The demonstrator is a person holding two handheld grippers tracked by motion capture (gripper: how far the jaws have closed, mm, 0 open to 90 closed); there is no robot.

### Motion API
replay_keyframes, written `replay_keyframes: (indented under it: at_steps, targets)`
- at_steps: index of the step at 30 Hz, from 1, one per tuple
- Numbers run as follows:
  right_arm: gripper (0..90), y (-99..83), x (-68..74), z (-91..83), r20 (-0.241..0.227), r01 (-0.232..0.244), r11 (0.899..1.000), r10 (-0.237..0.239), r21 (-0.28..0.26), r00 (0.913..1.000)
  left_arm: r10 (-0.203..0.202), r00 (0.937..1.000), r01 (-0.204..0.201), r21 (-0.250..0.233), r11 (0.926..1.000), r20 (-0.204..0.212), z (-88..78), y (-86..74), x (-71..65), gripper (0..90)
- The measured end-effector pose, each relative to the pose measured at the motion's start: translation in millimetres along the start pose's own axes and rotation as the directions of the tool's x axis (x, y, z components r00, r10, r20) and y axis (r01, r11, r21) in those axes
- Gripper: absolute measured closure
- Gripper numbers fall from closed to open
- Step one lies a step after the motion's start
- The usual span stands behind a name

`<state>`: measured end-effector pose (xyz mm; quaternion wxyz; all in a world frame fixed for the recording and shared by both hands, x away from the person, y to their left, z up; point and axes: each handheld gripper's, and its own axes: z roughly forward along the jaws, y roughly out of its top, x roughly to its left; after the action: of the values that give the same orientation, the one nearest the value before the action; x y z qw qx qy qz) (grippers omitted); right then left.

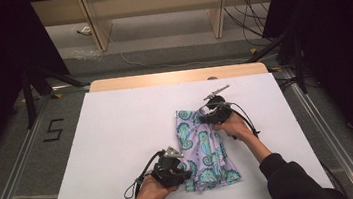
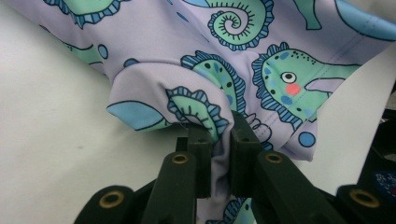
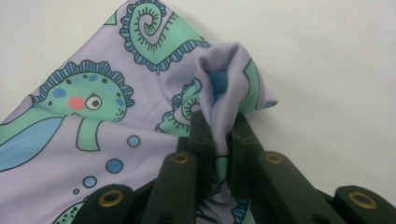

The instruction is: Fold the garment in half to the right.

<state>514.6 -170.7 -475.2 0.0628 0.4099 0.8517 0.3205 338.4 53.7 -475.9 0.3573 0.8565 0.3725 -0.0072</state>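
On the white tabletop you've got the left hand-held gripper and right hand-held gripper each clamped on a bunched edge of the seahorse-print cloth, likely to lift and spread it.

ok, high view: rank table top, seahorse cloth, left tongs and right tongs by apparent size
1. Table top, by far the largest.
2. Cloth.
3. Left tongs and right tongs: look alike; the left sits nearer the camera, so I won't rank them.
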Motion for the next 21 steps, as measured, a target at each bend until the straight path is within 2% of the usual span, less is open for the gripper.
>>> replay_keyframes:
  at_steps: [14, 21]
  targets:
    - [83.2, 27.6, 4.4, 19.6, 0.021, 0.013, 1.0, -0.013, 0.009, 0.9997, -0.045, 0.998, 0.043, -0.027, 0.9987, -0.045, -12.2, 4.5, 26.9, 81.7]
    - [83.1, 38.5, 4.1, 28.5, 0.028, 0.014, 1.0, -0.014, 0.013, 0.9995, -0.056, 0.9972, 0.055, -0.029, 0.9981, -0.05, -16.1, 8.1, 39.9, 81.6]
